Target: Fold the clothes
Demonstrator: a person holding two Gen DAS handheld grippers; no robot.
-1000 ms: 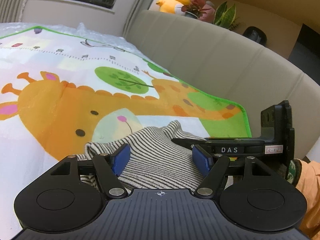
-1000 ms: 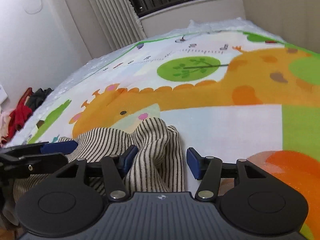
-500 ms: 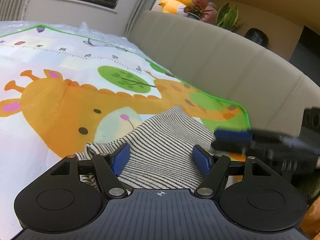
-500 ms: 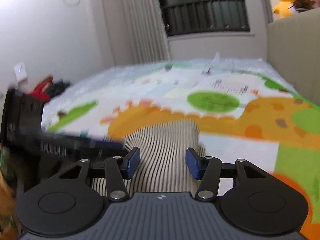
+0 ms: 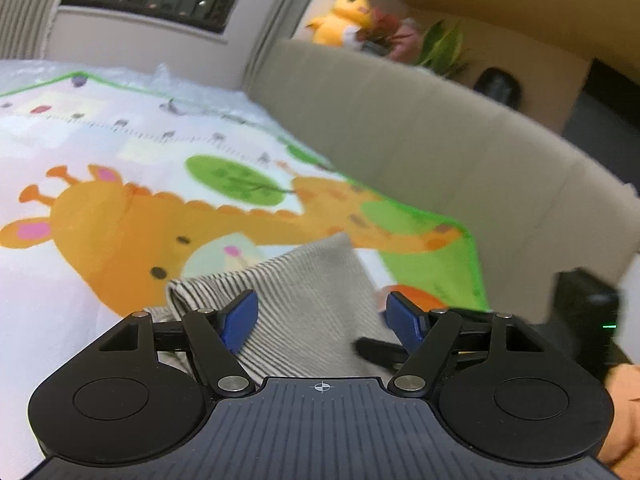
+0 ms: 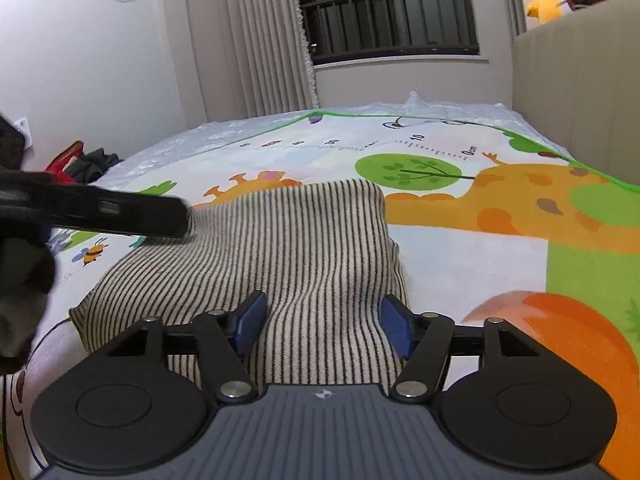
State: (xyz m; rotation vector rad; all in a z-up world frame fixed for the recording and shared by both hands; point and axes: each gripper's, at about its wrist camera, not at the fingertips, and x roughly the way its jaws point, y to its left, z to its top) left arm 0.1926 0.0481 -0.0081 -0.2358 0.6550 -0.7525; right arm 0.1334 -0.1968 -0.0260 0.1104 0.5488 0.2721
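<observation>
A black-and-white striped garment (image 6: 288,248) lies spread on the giraffe-print play mat (image 6: 500,240) that covers the bed. My right gripper (image 6: 322,326) is open at the garment's near edge, and striped cloth runs between its blue pads. In the left wrist view the same garment (image 5: 308,288) runs between the blue pads of my open left gripper (image 5: 322,320). The left gripper's fingers (image 6: 152,214) reach in from the left and touch the garment's far left corner. The right gripper's body (image 5: 584,304) shows as a dark blur at the right.
A beige padded headboard (image 5: 400,140) runs along the bed's right side, with a yellow plush duck (image 5: 344,20) and plants on the ledge above. A pile of red and dark clothes (image 6: 80,164) lies by the far left wall. An orange sleeve (image 5: 624,412) is at the lower right.
The garment was bunched in a heap and now lies spread out wide and flatter. The two grippers have moved apart, and the right wrist view has tilted up toward the window.
</observation>
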